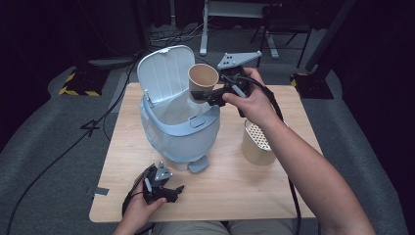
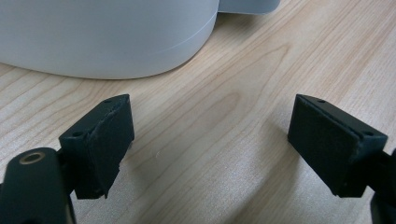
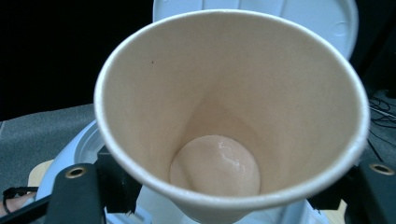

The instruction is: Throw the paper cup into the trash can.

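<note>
high view: right gripper [image 1: 211, 96] clamps paper cup [image 1: 203, 78] over open bin [image 1: 178, 128]; left gripper [image 1: 164, 188] rests on table [image 1: 235, 188] | left gripper view: jaws wide apart, empty | right gripper view: cup [image 3: 229, 112] looks empty, pads mostly hidden

I find almost nothing to read. On the grey floor [image 1: 58, 142] at the left of the high view, just beside the desk [image 1: 147, 196], dark tape forms what looks like the figure 4 [image 1: 91, 127]. Nothing else carries legible text, labels or brands.
</note>
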### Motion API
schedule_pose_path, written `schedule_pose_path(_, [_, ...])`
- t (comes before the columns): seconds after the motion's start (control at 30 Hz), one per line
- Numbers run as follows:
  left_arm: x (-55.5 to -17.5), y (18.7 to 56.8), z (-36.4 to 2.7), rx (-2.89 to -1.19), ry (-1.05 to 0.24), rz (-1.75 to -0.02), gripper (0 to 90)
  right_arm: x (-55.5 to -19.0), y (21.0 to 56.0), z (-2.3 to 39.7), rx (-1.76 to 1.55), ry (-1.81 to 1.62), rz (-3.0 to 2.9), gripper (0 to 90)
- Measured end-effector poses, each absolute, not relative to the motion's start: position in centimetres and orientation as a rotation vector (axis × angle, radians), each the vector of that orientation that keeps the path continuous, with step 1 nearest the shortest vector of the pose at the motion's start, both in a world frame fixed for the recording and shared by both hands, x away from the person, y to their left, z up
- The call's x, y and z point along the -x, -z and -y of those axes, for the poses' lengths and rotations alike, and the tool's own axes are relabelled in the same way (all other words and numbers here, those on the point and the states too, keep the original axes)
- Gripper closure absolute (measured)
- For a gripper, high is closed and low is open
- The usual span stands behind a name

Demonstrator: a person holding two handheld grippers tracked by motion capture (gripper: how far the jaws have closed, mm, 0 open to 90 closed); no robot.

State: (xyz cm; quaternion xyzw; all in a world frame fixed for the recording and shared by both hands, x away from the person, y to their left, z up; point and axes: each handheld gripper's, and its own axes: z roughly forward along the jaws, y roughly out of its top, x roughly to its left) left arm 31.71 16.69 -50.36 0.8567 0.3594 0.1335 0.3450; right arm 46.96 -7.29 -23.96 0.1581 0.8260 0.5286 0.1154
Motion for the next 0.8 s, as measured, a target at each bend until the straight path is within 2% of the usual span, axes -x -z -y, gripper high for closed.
schedule_pose_path(0.63, [-31.8,50.3,-16.7,-2.23,-0.346,-0.92,14.9,-47.1,26.2,3.0,-0.445,-1.444,-2.542,27.6])
schedule_pose_path(0.67, [-31.9,50.3,-16.7,-2.23,-0.345,-0.92,14.9,-47.2,26.3,2.9,-0.435,-1.433,-2.536,25.1])
schedule_pose_path(0.73, [-31.9,50.3,-16.7,-2.229,-0.349,-0.922,15.0,-47.1,26.7,2.8,-0.442,-1.435,-2.474,7.8])
schedule_pose_path(0.77, [-31.9,50.4,-16.7,-2.229,-0.343,-0.921,14.9,-47.0,26.8,2.7,-0.471,-1.442,-2.456,7.1])
schedule_pose_path(0.8, [-31.9,50.4,-16.7,-2.23,-0.343,-0.918,14.9,-47.0,26.8,2.7,-0.499,-1.45,-2.442,12.6])
